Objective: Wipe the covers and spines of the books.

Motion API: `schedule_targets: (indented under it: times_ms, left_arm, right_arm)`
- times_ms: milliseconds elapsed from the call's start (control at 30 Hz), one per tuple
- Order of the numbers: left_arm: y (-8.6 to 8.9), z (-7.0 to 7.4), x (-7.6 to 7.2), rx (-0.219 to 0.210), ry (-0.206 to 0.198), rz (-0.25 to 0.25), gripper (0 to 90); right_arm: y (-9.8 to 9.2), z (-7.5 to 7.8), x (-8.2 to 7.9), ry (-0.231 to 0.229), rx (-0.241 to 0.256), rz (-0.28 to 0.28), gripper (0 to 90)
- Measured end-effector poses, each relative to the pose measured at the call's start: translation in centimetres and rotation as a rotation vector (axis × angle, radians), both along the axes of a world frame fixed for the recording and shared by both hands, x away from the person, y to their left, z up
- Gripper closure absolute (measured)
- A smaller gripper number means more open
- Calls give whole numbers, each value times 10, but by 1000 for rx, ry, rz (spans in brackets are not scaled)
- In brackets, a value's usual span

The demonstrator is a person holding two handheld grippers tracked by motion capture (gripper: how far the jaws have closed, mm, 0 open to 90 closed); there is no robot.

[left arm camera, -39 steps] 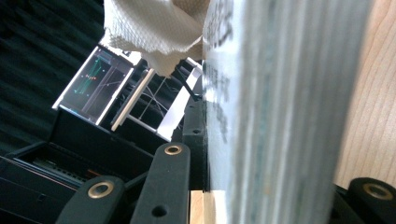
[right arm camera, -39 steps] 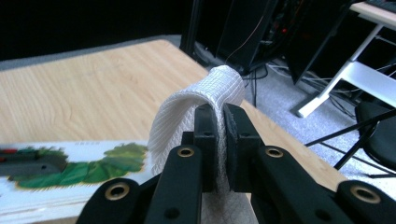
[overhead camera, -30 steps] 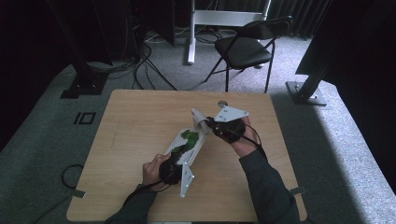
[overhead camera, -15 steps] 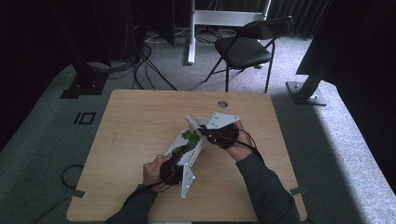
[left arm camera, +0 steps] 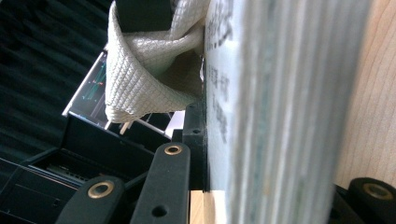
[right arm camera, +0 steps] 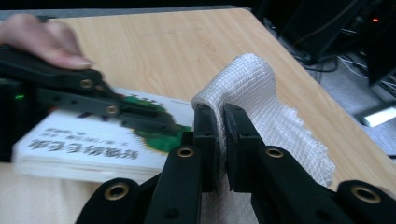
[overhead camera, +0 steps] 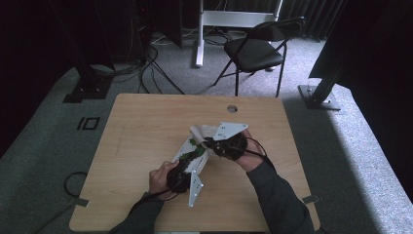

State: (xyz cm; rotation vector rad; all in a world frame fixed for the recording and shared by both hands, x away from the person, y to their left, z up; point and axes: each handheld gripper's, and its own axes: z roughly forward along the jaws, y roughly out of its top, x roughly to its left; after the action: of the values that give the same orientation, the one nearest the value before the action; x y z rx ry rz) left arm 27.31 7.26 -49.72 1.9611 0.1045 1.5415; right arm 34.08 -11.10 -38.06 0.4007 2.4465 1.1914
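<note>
the right tool [right arm camera: 220, 135] is pinching a white cloth [right arm camera: 261, 93] (mesh-textured), at two o'clock of the book [overhead camera: 187, 151] the left tool [overhead camera: 181, 173] is clamping on the surface [overhead camera: 141, 126].

books: 1 [overhead camera: 187, 152] | cloths: 1 [overhead camera: 200, 131] | chairs: 1 [overhead camera: 253, 48] | grippers: 2

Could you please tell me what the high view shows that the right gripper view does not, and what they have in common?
High view: the whole light wooden table, a black folding chair behind it, and both forearms. Right gripper view: the right tongs shut on a fold of the white mesh cloth, and a dark band of the left tongs lying across the cover. Both: the white book with a green cover picture and the cloth beside it.
</note>
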Motion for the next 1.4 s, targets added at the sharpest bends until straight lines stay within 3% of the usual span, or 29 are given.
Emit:
schedule_targets:
  times_ms: [167, 200, 467, 633, 833, 1133, 1400]
  left_arm:
    - [0, 0, 0, 2, -1, -2, 780]
    - [0, 1, 0, 7, 0, 1, 779]
    - [0, 1, 0, 5, -5, 0, 779]
    - [0, 0, -1, -7, -8, -4, 779]
    - [-1, 0, -1, -13, -10, -2, 779]
    - [-1, 1, -2, -17, -15, -2, 780]
    - [-1, 0, -2, -16, -23, 2, 779]
  right_arm:
    - [1, 1, -4, 15, -1, 45, 843]
    - [2, 1, -7, 32, 7, 91, 844]
    - [6, 3, -12, 64, 15, 167, 843]
    - [6, 5, -16, 99, 39, 248, 843]
    - [7, 5, -20, 111, 42, 298, 843]
    - [8, 6, -23, 116, 42, 343, 844]
    - [8, 5, -19, 118, 37, 312, 844]
